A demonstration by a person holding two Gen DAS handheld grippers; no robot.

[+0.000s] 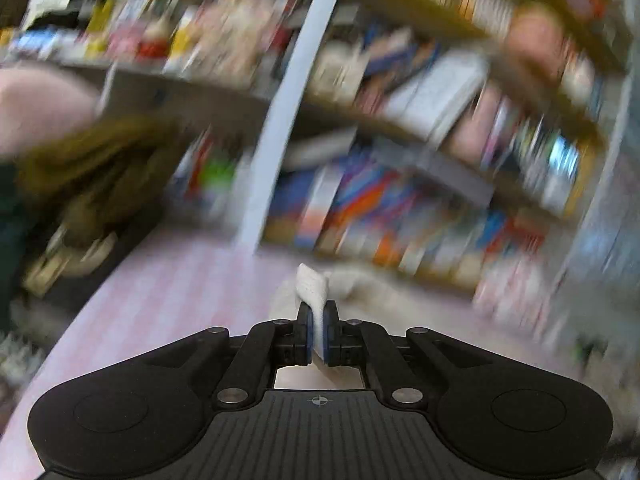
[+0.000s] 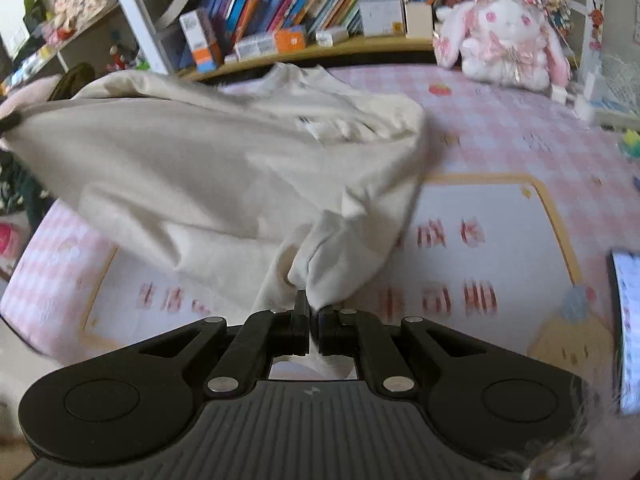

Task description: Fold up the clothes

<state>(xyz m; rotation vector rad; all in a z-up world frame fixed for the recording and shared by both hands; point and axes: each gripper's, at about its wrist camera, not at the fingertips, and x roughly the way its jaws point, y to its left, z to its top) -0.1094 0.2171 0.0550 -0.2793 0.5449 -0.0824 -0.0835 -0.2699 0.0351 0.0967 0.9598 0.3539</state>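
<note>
Right wrist view shows the right gripper (image 2: 310, 320) with its jaws closed on a bunched edge of a cream garment (image 2: 224, 160), which rises from the grip and spreads leftward in a wide, slack sheet above the pink checked bed cover (image 2: 520, 128). Its far left corner is drawn to a point at the frame edge, where something dark pinches it; that is probably the left gripper, though too little shows to be sure. The left wrist view is heavily smeared by motion, yet the left gripper (image 1: 319, 332) is plainly clamped on a strip of pale cloth standing up between its blue pads (image 1: 306, 334).

By my judgement the step in hand is carrying the garment, held at two points and lifted partly off the bed; the far part, near the neckline and its small tag (image 2: 320, 130), seems to rest on the cover. This fits either spreading it flat or bringing one edge over for a fold, and the pictures do not settle which. Either way, the next move calls for both grips to keep hold and the cloth to be kept taut and level so it settles without creases.

Writing: red characters printed on the cover are blurred beyond reading, as are the book spines on the bookshelf (image 2: 304, 8) and the tag. A plush rabbit (image 2: 504, 36) sits at the bed's far side.
</note>
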